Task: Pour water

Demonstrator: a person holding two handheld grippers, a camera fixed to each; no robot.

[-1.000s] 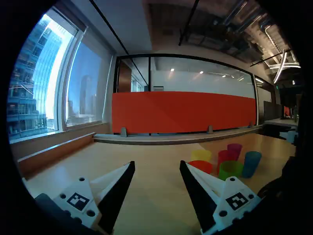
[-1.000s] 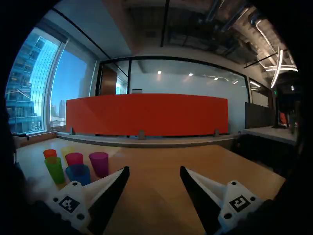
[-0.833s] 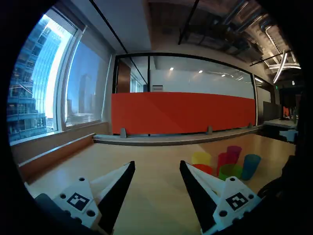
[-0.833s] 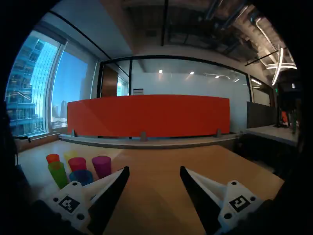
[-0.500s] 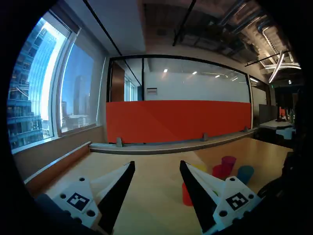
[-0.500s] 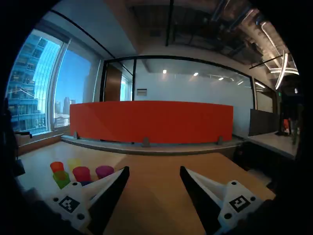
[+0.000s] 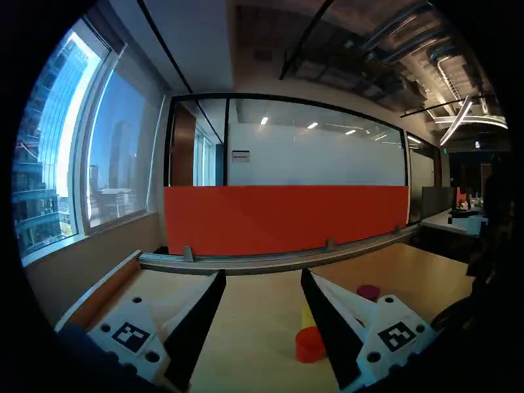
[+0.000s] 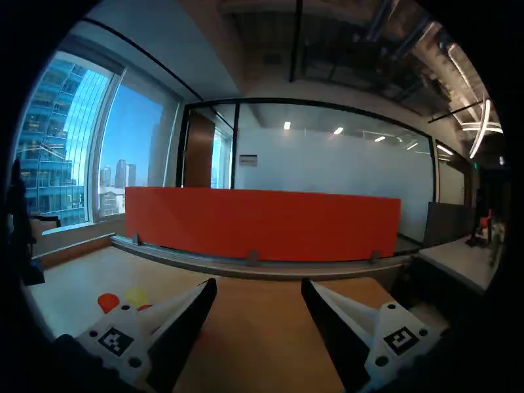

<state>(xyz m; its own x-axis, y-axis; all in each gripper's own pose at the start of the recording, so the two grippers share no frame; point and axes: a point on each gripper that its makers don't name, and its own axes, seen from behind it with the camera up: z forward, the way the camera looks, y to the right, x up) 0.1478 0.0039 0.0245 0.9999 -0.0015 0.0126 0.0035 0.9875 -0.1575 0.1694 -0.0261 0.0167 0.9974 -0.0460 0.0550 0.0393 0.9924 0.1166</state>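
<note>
A long orange partition (image 7: 288, 219) closes off the far edge of the wooden table (image 7: 262, 354), with tall windows (image 7: 72, 170) along the left. Both of me are held low and level over the tabletop. My left gripper (image 7: 262, 272) has its jaws spread wide, holding nothing. The red cup (image 7: 309, 344), yellow cup (image 7: 306, 316) and magenta cup (image 7: 369, 291) stand near its right finger, partly hidden behind it. My right gripper (image 8: 257, 283) is equally wide and empty, with cups low at its left.
</note>
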